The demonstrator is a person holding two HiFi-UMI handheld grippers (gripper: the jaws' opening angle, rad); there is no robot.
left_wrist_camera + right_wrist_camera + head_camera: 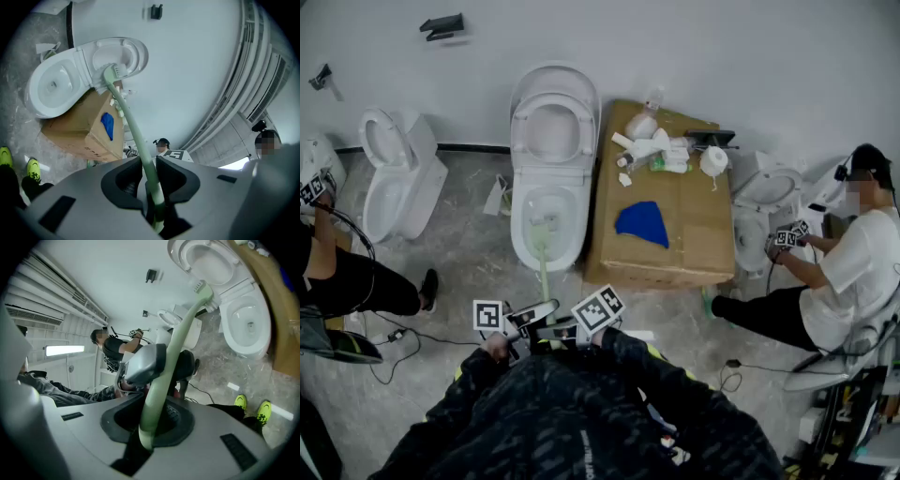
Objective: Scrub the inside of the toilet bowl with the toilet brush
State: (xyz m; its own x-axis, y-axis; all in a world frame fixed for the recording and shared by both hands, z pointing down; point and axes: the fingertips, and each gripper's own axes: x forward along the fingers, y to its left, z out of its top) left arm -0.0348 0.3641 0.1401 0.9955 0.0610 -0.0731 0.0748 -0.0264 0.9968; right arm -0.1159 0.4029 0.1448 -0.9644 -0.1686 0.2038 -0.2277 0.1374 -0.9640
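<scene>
"2 grippers, 1 brush: how is it held?" the desk asks.

"Left gripper (149, 176) and right gripper (157, 420), low in the head view, are each clamped on the pale green brush (546, 281). Both sets of jaws are closed on its shaft at the near end, the left just ahead of the right."

"And the bristles?"

"Down inside the bowl (517, 230) of the middle toilet, toward its front, with the lid (553, 86) raised against the wall."

"What would make this scrub a good one?"

"My reading is this. Both grips are bunched at the handle's end and the head sits far out, so the 2 hands should work as 1. The left steers and the right pushes. Press the bristles to the porcelain, sweep round under the rim, then work down toward the drain. Short strokes should limit splashing. The shaft looks slender, so moderate pressure seems wise."

"Anything nearby to mind?"

"A box (694, 253) stands just beside the toilet on its right, carrying a blue cloth (642, 223), bottles (661, 150) and a paper roll (713, 160). A wide sideways swing could catch it. Farther off, 1 person (347, 281) works at the left and another (848, 272) crouches at the right."
</scene>
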